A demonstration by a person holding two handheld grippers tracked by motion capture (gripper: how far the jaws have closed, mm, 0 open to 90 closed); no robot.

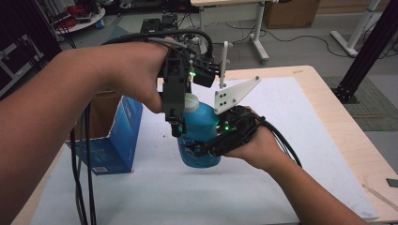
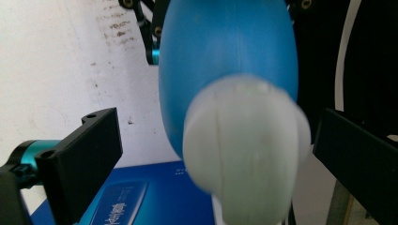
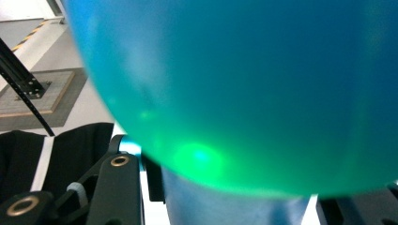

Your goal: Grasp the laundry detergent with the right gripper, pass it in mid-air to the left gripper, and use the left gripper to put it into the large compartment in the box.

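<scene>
A blue plastic bottle [image 1: 202, 123] with a white cap [image 1: 191, 101] is held upright above the white mat. My right gripper [image 1: 202, 149] comes in from the right and is shut on the bottle's lower body [image 3: 244, 93]. My left gripper [image 1: 180, 123] points down over the bottle's top. In the left gripper view the blurred white cap [image 2: 244, 154] sits between the two black jaws of my left gripper [image 2: 216, 150]. The jaws stand open, with a clear gap on the left side of the cap and a narrow one on the right.
An open blue cardboard box [image 1: 115, 140] stands at the mat's left edge, close to the bottle, and the blue box [image 2: 141, 197] lies below the cap. The white mat [image 1: 281, 140] covers a wooden table [image 1: 347, 136]. Cables hang from the left forearm.
</scene>
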